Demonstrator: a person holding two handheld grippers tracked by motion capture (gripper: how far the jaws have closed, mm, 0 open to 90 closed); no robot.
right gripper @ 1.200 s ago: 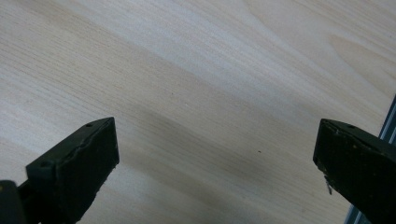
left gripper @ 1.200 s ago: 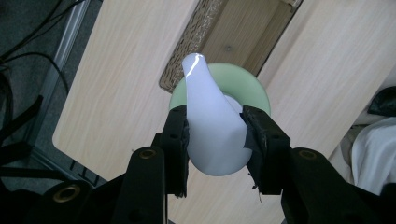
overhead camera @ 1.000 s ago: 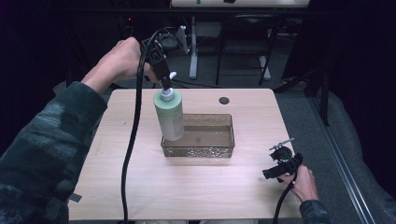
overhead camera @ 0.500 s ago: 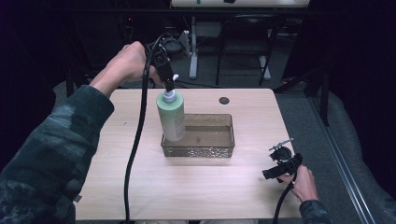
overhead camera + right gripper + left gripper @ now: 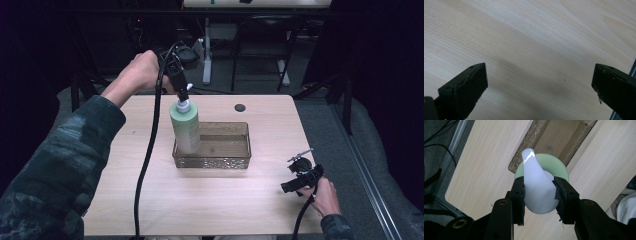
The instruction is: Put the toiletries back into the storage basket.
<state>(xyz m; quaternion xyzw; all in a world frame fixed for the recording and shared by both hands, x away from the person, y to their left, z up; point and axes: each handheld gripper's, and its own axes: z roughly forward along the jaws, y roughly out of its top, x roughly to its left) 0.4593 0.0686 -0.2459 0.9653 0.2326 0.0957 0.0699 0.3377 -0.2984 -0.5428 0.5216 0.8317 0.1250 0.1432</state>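
Pinching the white pump head (image 5: 537, 187) of the pale green bottle (image 5: 185, 127), my left gripper (image 5: 183, 95) has both pads pressed against its sides, the nozzle sticking out past them in the left gripper view. I have the bottle hanging upright from that grip, its lower end down inside the left part of the clear patterned tray (image 5: 235, 161), which sits mid-table; whether the base touches the tray floor I cannot tell. My right gripper (image 5: 299, 182) rests low near the table's right front corner, well apart from the tray, its jaws spread wide with nothing but bare wood (image 5: 529, 45) between them. A small dark hole (image 5: 240, 107) marks the tabletop behind the tray.
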